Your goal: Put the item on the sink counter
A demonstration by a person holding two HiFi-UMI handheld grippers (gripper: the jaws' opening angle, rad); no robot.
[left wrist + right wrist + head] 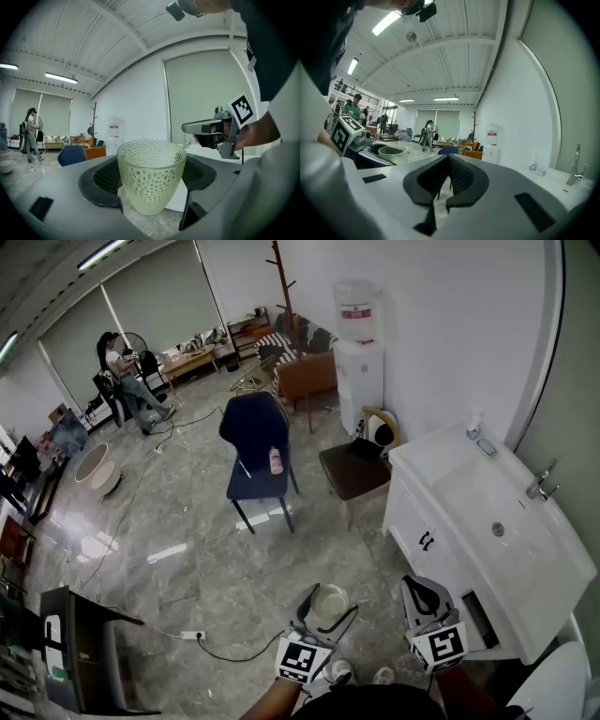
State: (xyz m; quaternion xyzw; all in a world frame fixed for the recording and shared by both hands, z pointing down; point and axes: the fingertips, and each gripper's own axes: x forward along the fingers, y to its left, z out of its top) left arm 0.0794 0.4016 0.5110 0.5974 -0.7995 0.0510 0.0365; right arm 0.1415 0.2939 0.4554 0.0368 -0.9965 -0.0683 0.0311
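A pale green cup (151, 173) with a perforated wall hangs upright in the air between the jaws of my left gripper (152, 180), which is shut on it. In the head view the cup (331, 597) and left gripper (322, 611) are low in the middle, left of the white sink counter (441, 463). My right gripper (424, 594) is beside it, close to the counter's front, jaws together and empty. In the right gripper view its jaws (449, 177) meet, and the counter (555, 177) with its faucet (575, 164) lies to the right.
A blue chair (255, 442) with a pink bottle (276, 461) on it stands ahead, with a brown stool (352, 468) and a water dispenser (359, 352) near the counter's far end. A cable and power strip (192, 636) lie on the floor. A person (122, 371) sits far left.
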